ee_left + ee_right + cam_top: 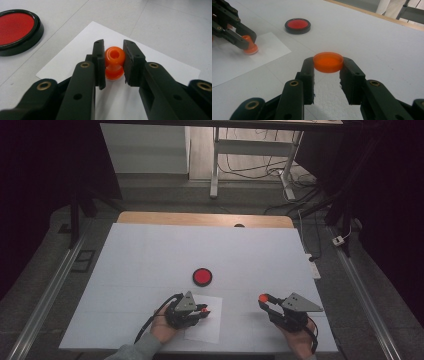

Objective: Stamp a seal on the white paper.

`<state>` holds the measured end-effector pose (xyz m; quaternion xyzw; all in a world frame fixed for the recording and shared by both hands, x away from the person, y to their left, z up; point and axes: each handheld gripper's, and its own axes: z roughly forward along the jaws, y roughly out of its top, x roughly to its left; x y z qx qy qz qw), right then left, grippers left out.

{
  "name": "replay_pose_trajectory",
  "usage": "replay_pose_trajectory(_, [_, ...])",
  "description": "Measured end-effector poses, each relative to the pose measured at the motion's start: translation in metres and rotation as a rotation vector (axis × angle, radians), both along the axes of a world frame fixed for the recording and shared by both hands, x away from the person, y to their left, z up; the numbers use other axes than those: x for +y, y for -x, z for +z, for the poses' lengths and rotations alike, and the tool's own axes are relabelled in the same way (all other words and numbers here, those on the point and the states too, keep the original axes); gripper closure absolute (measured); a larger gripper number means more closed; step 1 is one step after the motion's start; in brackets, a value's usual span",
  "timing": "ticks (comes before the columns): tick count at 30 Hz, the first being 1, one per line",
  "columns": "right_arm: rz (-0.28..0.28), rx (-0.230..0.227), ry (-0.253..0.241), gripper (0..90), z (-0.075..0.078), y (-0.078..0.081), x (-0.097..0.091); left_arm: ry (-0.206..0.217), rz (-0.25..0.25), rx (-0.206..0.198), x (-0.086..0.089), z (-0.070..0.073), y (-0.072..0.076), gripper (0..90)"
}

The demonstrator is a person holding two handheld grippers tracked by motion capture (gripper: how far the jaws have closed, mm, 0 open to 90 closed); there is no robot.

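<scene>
My left gripper [113, 58] is shut on a small orange knob-shaped stamp [114, 63], whose base rests on a white sheet of paper [160, 67]. In the high view this gripper [202, 311] lies over the paper [205, 327] near the front edge. My right gripper [328, 68] is shut on a round orange cap [328, 61], held just above the table. That gripper [263, 300] sits at the front right with the cap [263, 297] at its tips. The right gripper view also shows the left gripper [247, 41] with the stamp [250, 47].
A round red pad in a black case [202, 276] lies on the white table cover [150, 250], just beyond the paper. It also shows as the red pad [17, 30] and the red pad [297, 25]. Desk legs and cables stand on the floor beyond the table.
</scene>
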<state>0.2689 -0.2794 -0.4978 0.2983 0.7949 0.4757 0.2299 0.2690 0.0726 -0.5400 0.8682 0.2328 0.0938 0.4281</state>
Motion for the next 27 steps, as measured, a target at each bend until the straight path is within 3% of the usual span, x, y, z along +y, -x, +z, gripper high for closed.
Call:
replay_pose_trajectory(6, [-0.001,-0.006,-0.004,64.8,0.001,0.001,0.000,0.000,-0.007,-0.011,0.001,0.001,0.000,73.5])
replay_pose_trajectory(7, [0.000,-0.009,-0.009,64.7,0.002,0.001,0.000,0.016,-0.007,-0.025,0.001,0.002,0.000,73.3])
replay_pose_trajectory(10, [0.003,-0.016,-0.025,64.7,0.004,0.003,0.001,0.148,-0.009,-0.056,0.007,0.014,0.003,73.2])
replay_pose_trajectory(12, [0.006,-0.019,-0.026,64.7,0.005,0.004,0.001,0.183,-0.008,-0.047,0.011,0.020,0.002,73.2])
replay_pose_trajectory(18, [0.009,-0.017,-0.020,64.7,0.004,0.004,0.002,0.233,-0.003,-0.019,0.018,0.029,0.001,73.3])
replay_pose_trajectory(27, [0.006,-0.014,-0.018,64.7,0.003,0.002,0.001,0.253,0.015,0.009,0.026,0.039,0.001,73.3])
